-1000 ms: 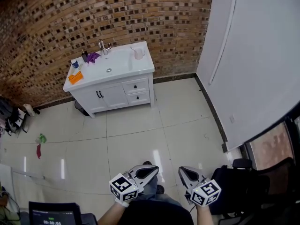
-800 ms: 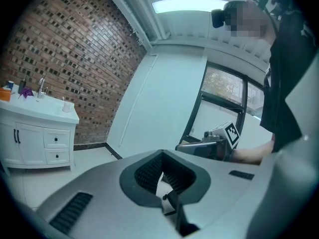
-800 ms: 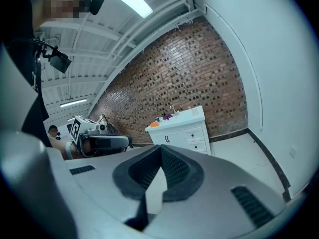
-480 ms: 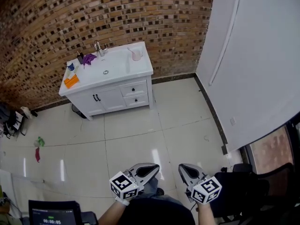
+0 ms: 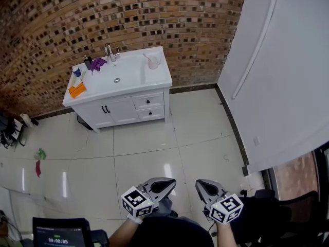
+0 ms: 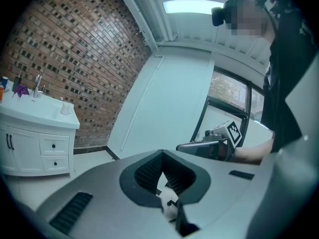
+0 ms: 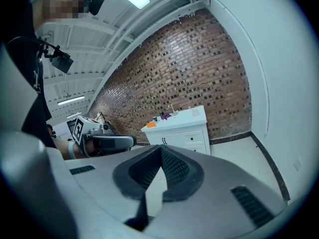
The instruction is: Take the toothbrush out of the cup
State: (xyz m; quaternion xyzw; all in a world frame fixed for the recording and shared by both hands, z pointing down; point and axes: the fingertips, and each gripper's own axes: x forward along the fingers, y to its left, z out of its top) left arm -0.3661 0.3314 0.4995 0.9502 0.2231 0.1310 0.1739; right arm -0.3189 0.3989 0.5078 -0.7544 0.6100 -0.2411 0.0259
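My left gripper: The jaws are pressed together with nothing between them. I hold it low, close to my body, because there is nothing to grab here.
My right gripper: It is the same, with jaws together and empty. It sits just beside the left one, and both point forward.
Floor: Shiny pale tiles lie between me and the cabinet. I am well apart from it, so I think I must walk over first.
Cabinet: It is white and stands against the brick wall. There is a sink bowl in its top.
Cup: It is pink and stands upright on the back right part of the cabinet top, just beside the bowl.
Toothbrush: It is a thin stick that leans out of the cup to the left. It is too small to see more. It is not out yet.
Other things: A tap, a purple cloth and an orange thing sit on the left side, well apart from the cup.
What I think comes next: I get close, open one gripper and pinch the stick. The cup looks light and might tip.
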